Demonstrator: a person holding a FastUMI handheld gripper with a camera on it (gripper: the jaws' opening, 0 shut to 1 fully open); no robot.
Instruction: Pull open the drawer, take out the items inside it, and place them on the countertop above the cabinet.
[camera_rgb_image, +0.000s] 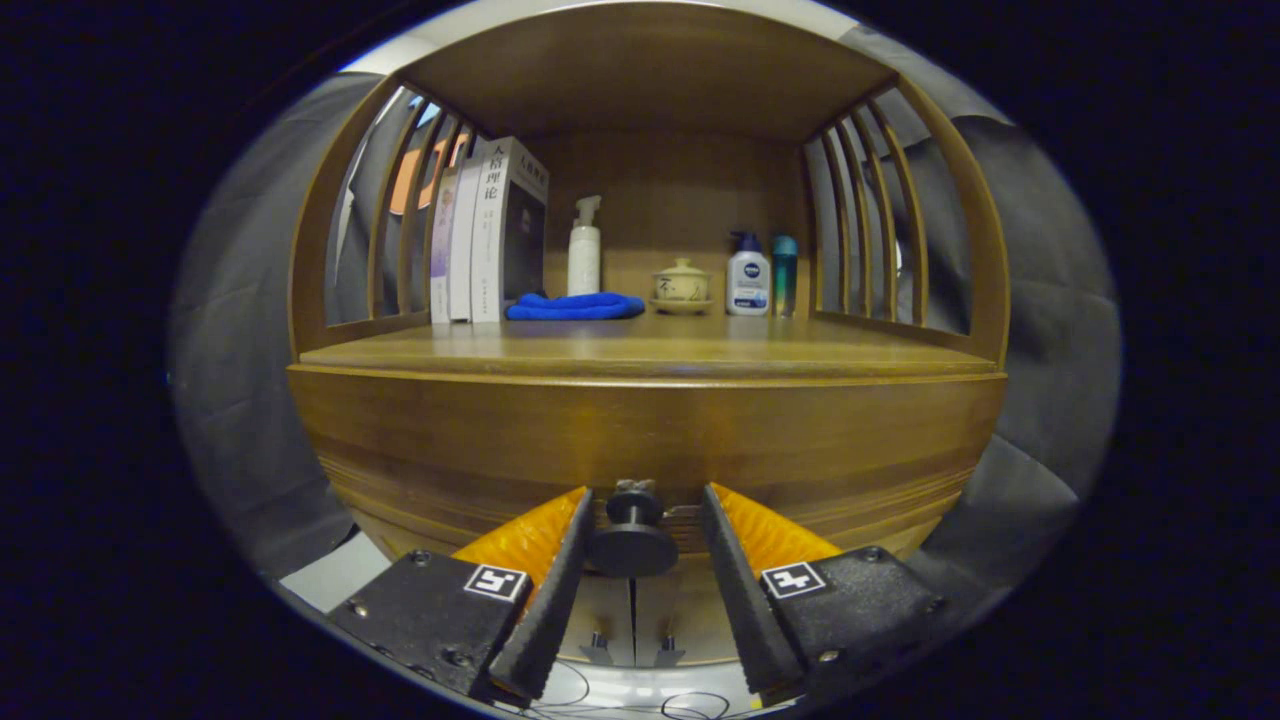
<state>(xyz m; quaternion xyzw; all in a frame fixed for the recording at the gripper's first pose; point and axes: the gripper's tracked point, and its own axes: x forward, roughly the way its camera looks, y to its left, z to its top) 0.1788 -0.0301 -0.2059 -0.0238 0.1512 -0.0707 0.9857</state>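
Gripper (640, 500) faces the wooden cabinet (400, 440) head-on. Fingers (545, 590) apart, spread wider than the black round drawer knob (632, 540), which sits between them near the tips. A gap shows on both sides of the knob; neither orange-backed pad touches it.

Drawer (800, 450) front is flush with the cabinet, closed; contents hidden. Below the knob, two small cabinet doors (632, 620) with their own little handles.

Countertop (650, 350) above the drawer: front half bare. Along its back edge, from the left corner: upright books (490, 235), folded blue cloth (575, 306), white pump bottle (584, 250), small lidded ceramic cup (681, 285) on a saucer, white lotion bottle (748, 277) with a blue cap, teal bottle (785, 270) at the right corner. Slatted rails on both sides.
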